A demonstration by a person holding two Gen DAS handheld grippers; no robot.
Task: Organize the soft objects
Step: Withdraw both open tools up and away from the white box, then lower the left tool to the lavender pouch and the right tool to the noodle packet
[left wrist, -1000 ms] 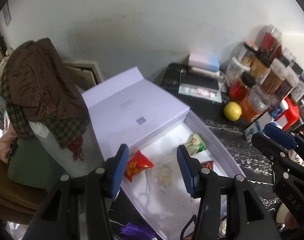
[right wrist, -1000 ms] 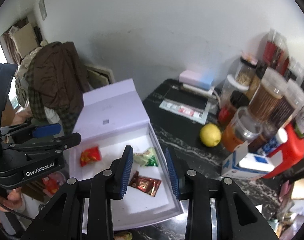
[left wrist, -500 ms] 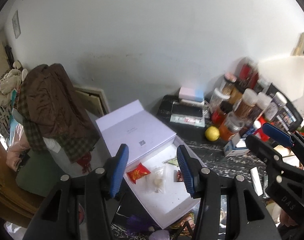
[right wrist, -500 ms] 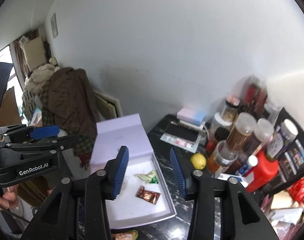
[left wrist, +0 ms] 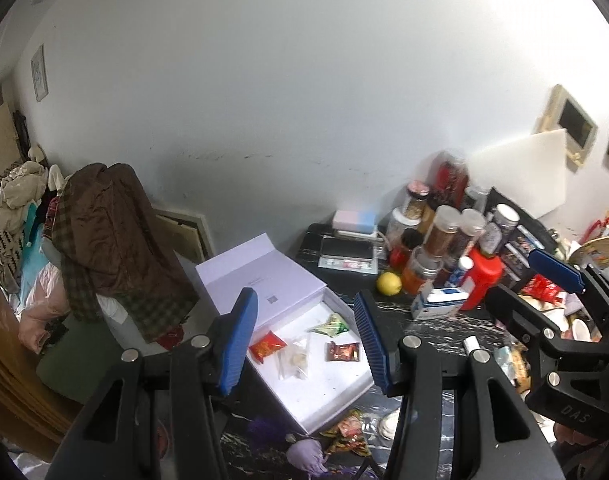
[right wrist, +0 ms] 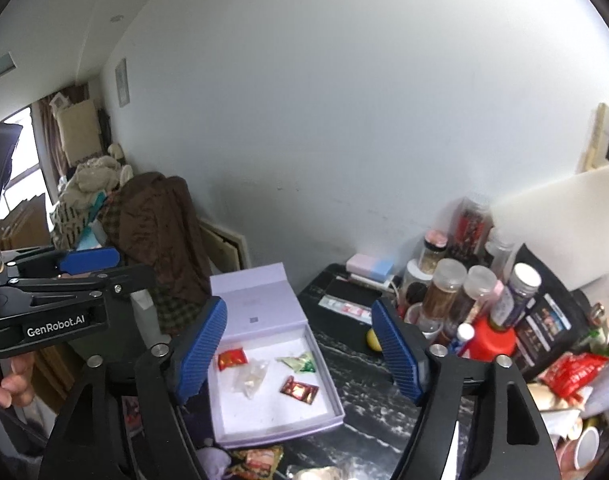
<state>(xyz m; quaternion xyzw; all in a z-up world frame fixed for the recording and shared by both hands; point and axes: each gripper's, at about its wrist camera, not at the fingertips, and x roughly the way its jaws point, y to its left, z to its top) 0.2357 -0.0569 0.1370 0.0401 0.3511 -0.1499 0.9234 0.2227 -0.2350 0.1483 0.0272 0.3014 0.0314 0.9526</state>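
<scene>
On the black counter, box: white open box (left wrist: 304, 400) holds 4 packets: red (left wrist: 266, 345), clear (left wrist: 294, 358), green (left wrist: 329, 326), brown (left wrist: 342, 351).
Loose: lilac pouch (left wrist: 306, 455), crinkled wrapper (left wrist: 346, 432) just outside the box.
Left gripper (left wrist: 302, 344): partly open, empty.
Right gripper (right wrist: 300, 354): opening, empty.
Risk: soft packets may slip or crush.
Obstacles: lemon (left wrist: 388, 283), crowded jars (left wrist: 444, 236) nearby.

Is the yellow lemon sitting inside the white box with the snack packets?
No, the lemon sits on the dark counter outside the white box, near the jars.
</scene>
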